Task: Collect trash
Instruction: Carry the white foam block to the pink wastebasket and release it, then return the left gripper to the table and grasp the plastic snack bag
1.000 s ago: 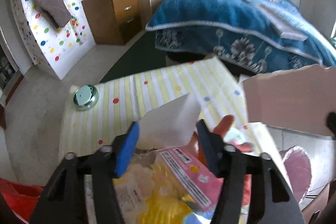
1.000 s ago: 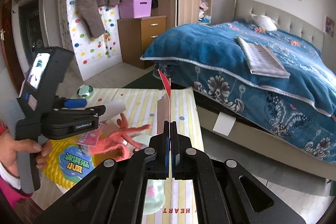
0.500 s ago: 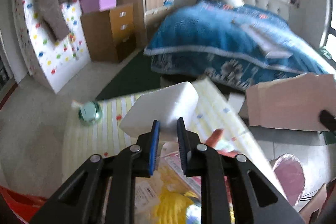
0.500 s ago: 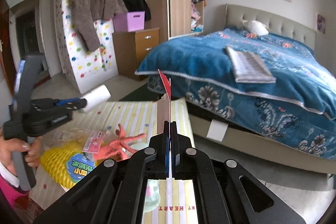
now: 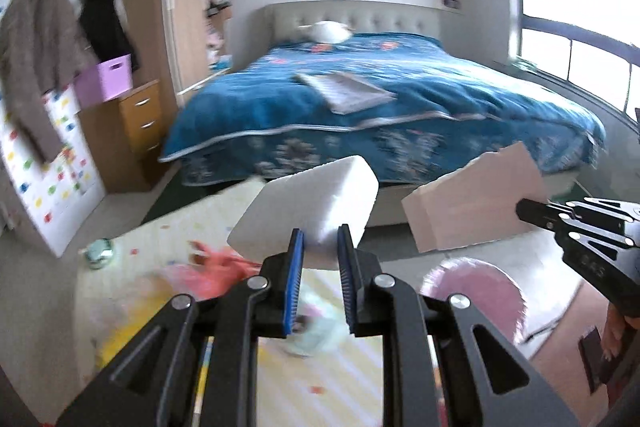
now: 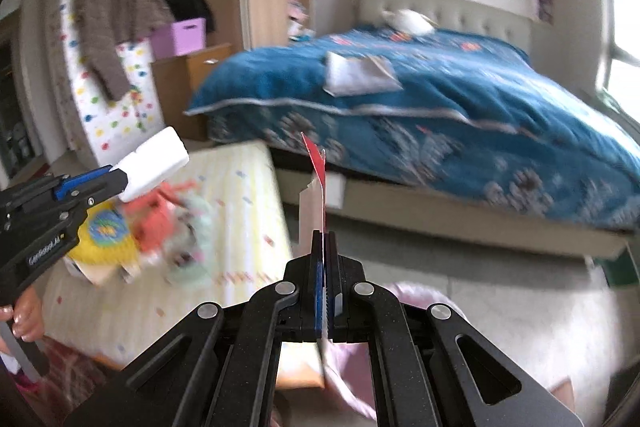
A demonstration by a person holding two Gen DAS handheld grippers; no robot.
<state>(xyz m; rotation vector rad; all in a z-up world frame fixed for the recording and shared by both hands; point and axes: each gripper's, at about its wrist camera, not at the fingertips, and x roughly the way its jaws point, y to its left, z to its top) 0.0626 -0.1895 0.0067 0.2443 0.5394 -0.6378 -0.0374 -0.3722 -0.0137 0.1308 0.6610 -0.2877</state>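
My left gripper (image 5: 319, 241) is shut on a white foam block (image 5: 308, 203), held in the air above the yellow striped table (image 5: 280, 379). The same foam block (image 6: 154, 159) shows at the left of the right wrist view, in the left gripper (image 6: 120, 183). My right gripper (image 6: 325, 239) is shut on a flat piece of cardboard (image 6: 312, 211) seen edge-on, with a red corner on top. That cardboard (image 5: 476, 203) appears broad and pinkish-beige in the left wrist view, with the right gripper (image 5: 524, 209) at its right edge.
On the table lie an orange toy (image 6: 156, 215), a yellow packet (image 6: 104, 239), a pale green item (image 6: 192, 251) and a small green round object (image 5: 98, 253). A pink round thing (image 5: 476, 291) sits on the floor to the right. A blue-covered bed (image 5: 380, 115) stands behind.
The left gripper closed on the foam block, lifted it off the table and swung right. The right gripper with the cardboard also moved right and away from the table.
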